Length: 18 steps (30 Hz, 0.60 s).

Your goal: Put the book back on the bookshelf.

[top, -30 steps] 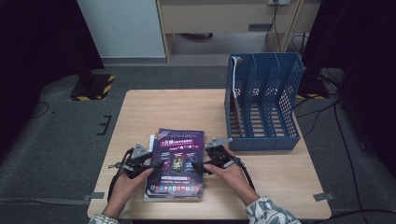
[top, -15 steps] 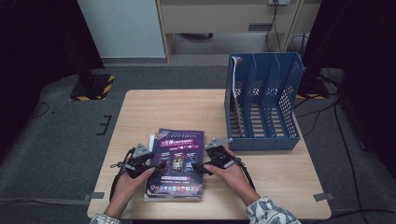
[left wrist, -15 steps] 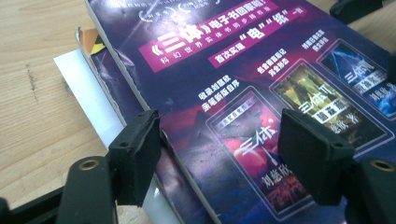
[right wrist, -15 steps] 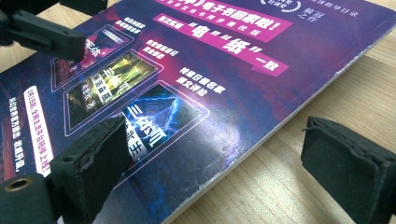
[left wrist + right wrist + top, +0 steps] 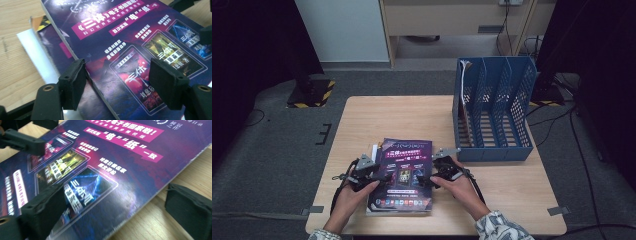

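Nearest us, both hands are holding position at the front of the counter (image 5: 392,117), and compared with a second ago almost nothing is shifting: same stance, same spots.

The left claw (image 5: 120,77) is sitting with its jaws parted, straddling the left edge of the purple book (image 5: 404,172). One pad is hanging just off the edge and the other is hovering over the cover, with neither squeezing. It's gripping nothing.

The right claw (image 5: 117,205) is mirroring that on the opposite edge. One jaw is over the cover and one is out over bare wood, with a wide gap between them and nothing in its hold either.

The purple book is lying flat on top of a small stack at the near middle of the counter. There's a second book (image 5: 53,42) peeking out beneath it and a white sheet (image 5: 32,50) under that.

So the lack of change is the story. By my reading, the person is lining up a two-sided pinch and hasn't committed yet, and the lift isn't started.

Farther back, at the right of the counter, the blue file rack (image 5: 494,115) is standing upright with open slots, well apart from the stack. It's looking like the likely destination.
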Each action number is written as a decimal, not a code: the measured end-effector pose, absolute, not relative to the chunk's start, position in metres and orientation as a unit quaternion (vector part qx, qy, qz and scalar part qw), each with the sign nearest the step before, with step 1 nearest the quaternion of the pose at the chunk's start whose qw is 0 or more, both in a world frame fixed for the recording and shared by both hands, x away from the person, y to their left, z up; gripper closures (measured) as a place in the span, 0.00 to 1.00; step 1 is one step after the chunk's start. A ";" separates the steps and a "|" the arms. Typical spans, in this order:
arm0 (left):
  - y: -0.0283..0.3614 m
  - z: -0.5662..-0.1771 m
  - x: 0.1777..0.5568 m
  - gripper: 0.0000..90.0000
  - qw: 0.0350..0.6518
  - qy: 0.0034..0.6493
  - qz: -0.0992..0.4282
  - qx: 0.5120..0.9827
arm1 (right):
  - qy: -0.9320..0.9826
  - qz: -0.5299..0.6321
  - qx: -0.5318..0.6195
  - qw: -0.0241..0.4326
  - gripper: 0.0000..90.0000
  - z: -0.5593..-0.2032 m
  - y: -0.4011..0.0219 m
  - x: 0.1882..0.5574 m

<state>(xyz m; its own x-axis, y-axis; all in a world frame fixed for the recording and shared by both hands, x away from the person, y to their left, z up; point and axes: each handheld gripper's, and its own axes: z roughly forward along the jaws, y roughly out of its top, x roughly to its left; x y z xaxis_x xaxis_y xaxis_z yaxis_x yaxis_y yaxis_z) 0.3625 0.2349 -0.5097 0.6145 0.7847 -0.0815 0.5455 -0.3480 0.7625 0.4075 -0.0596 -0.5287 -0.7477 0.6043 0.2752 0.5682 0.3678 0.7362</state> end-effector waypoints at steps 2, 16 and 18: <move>0.234 -0.510 0.363 0.33 0.395 0.414 0.151 0.807 | 0.824 0.439 0.358 0.014 0.04 -0.530 -0.061 0.409; 0.235 -0.512 0.362 0.32 0.402 0.416 0.152 0.802 | 0.810 0.458 0.367 -0.021 0.04 -0.538 -0.064 0.412; 0.234 -0.512 0.362 0.32 0.401 0.417 0.153 0.801 | 0.803 0.468 0.368 -0.018 0.04 -0.540 -0.063 0.409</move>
